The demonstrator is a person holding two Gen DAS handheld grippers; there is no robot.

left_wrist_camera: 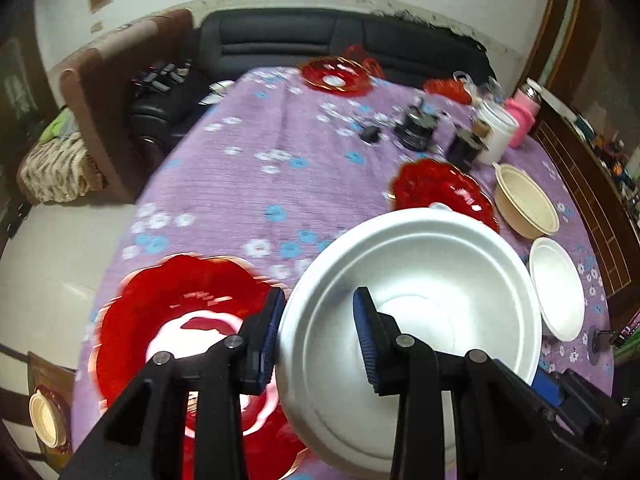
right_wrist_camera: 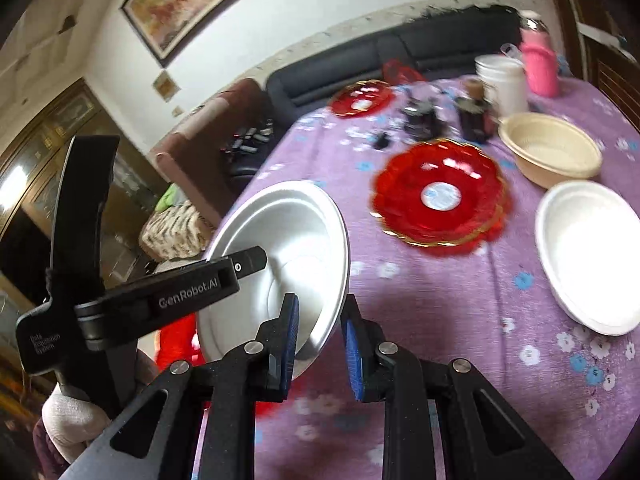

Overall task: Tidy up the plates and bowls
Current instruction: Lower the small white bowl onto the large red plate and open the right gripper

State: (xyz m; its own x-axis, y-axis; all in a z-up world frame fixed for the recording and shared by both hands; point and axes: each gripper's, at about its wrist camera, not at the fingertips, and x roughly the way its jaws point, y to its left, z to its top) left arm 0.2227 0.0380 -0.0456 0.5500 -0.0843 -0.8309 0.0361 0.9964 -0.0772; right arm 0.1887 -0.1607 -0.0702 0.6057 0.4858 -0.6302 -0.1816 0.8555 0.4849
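Now the left gripper (left_wrist_camera: 316, 336) pinches the rim of the tilted white bowl (left_wrist_camera: 408, 320), whose opposite edge sits between the part-open, empty fingers of the right gripper (right_wrist_camera: 320, 350).

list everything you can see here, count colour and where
metal bowl: 1, silver, held up over the table's near edge
red plates: 3 seen, one mid-table, one at far end, one near the left edge
beige bowl: 1, right side
white bowl: 1, right side, nearer than the beige one
white tub: 1, far right
pink bottle: 1, beside the tub
tablecloth: 1, purple, flowered
sofa: 1, dark, behind the table
left hand-held gripper: black, shut on bowl rim
right hand-held gripper: black, jaws straddling the rim, grip unclear
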